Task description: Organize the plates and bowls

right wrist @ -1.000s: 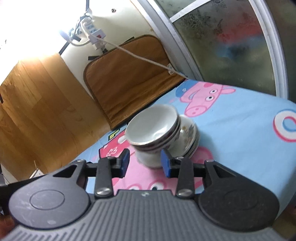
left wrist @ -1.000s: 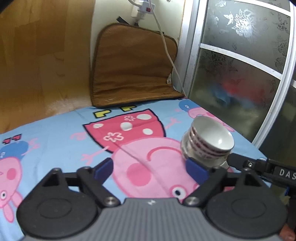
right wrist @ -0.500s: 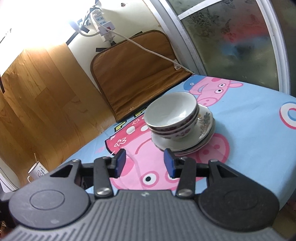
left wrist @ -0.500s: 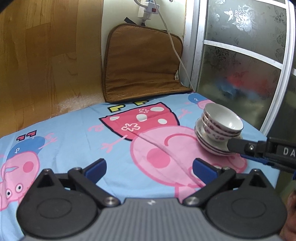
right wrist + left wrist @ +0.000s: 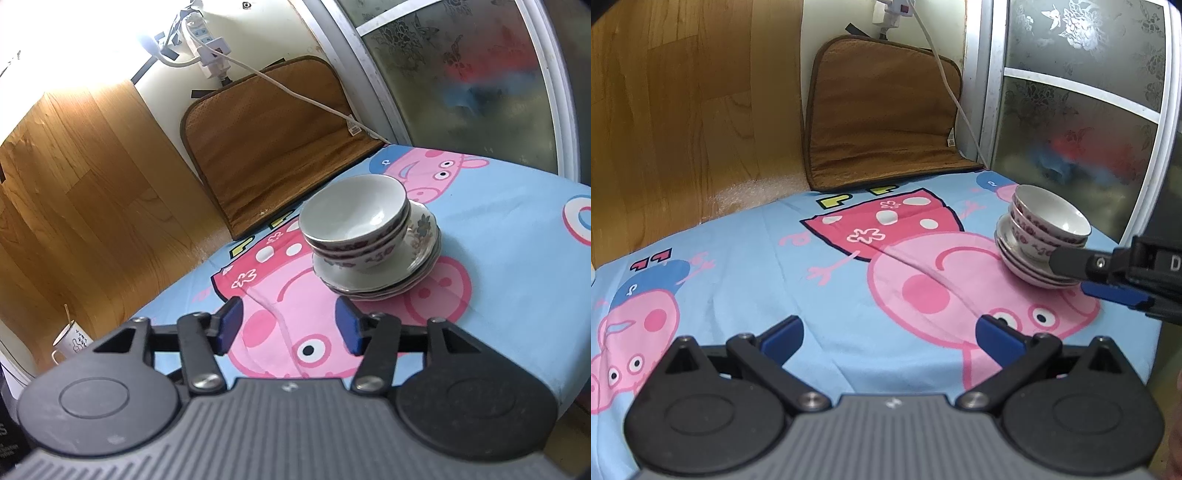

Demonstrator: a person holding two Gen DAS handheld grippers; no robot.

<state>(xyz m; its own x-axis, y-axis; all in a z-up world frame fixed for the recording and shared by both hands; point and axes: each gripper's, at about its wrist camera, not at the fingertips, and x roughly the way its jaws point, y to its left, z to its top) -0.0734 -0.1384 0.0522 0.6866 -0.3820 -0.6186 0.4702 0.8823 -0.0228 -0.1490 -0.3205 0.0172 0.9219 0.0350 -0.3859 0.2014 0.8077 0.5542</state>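
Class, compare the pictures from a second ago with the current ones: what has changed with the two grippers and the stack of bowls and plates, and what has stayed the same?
Both grippers let go of the stack of bowls and plates and drew back from it. The left gripper now stands wide open and empty; the right gripper is opening, nothing between its pads. The stack now rests on the cartoon cloth. The brown mat has not moved.

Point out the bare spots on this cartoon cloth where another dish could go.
Most of the cartoon cloth is bare: the whole stretch from the brown mat and wood wall to the near edge. The only crowded part is by the frosted glass door, where the bowls sit nested on stacked plates, with the right claw beside them, its jaws opening, nothing between them.
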